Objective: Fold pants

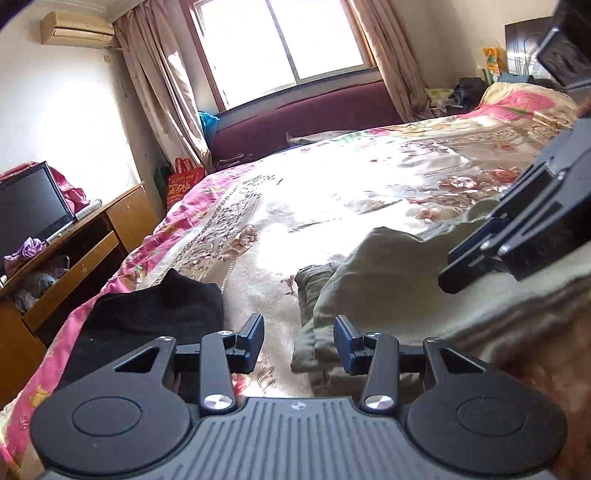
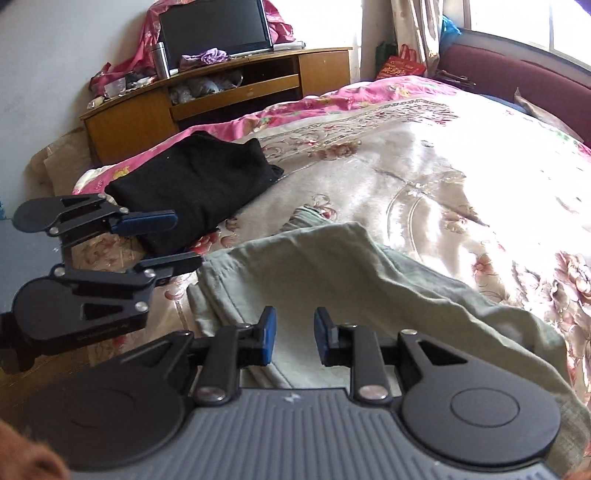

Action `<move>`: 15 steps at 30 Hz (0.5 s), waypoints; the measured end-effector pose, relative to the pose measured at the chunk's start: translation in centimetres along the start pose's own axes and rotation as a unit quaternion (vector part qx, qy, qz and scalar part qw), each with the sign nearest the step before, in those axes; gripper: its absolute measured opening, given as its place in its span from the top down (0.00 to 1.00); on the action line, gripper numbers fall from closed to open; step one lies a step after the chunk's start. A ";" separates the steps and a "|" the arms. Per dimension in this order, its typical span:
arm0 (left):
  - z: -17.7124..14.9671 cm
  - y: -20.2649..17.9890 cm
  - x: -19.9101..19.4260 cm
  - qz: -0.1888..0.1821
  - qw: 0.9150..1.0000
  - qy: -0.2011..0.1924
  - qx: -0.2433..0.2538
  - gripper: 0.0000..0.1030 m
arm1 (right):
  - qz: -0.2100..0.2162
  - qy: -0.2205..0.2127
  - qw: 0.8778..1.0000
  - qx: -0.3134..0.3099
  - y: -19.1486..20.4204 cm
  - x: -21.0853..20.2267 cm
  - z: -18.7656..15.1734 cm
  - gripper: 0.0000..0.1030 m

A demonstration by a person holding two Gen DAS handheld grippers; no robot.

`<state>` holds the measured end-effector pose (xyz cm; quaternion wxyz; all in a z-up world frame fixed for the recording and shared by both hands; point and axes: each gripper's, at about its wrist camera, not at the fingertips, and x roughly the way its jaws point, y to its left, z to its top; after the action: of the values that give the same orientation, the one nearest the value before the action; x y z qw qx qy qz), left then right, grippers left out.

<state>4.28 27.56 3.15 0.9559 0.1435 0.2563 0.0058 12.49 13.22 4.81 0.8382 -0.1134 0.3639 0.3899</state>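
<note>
Olive-green pants [image 2: 332, 266] lie crumpled on the flowered bedspread [image 2: 424, 177], with one folded layer over another. My right gripper [image 2: 295, 332] hovers over their near edge, jaws apart, and no cloth is pinched between the blue pads. My left gripper [image 2: 170, 242] stands to the left of the pants, open and empty. In the left wrist view the left gripper [image 1: 300, 343] is open above the pants' [image 1: 369, 280] left edge. The right gripper [image 1: 476, 258] hangs over the cloth at the right.
A folded black garment [image 2: 195, 184] lies on the bed's left side near the pink border. Beyond the bed stand a wooden cabinet [image 2: 236, 96] with a television [image 2: 214, 29], a red bag [image 1: 184, 181], a maroon headboard [image 1: 306, 118] and a curtained window [image 1: 280, 44].
</note>
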 end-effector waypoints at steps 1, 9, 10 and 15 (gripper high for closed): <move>0.5 0.1 1.2 -0.013 1.000 0.001 -0.012 0.45 | -0.008 -0.001 1.000 -0.004 -0.2 0.1 0.2 0.77; -2.6 -3.6 3.9 -0.020 0.996 0.084 0.017 0.46 | -0.029 -0.007 0.999 0.037 -4.2 3.7 3.6 0.67; -3.1 -4.2 3.2 -0.010 0.997 0.071 0.038 0.46 | -0.015 -0.002 0.999 0.050 -4.9 4.5 4.2 0.66; -3.0 -5.0 2.0 0.003 0.996 0.053 0.068 0.46 | 0.099 0.064 0.989 0.094 -7.3 7.6 5.8 0.61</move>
<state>4.26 23.73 -1.71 0.9290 0.2081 0.3060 -0.0014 24.15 15.45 2.88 0.7772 -0.0226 0.4614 0.4273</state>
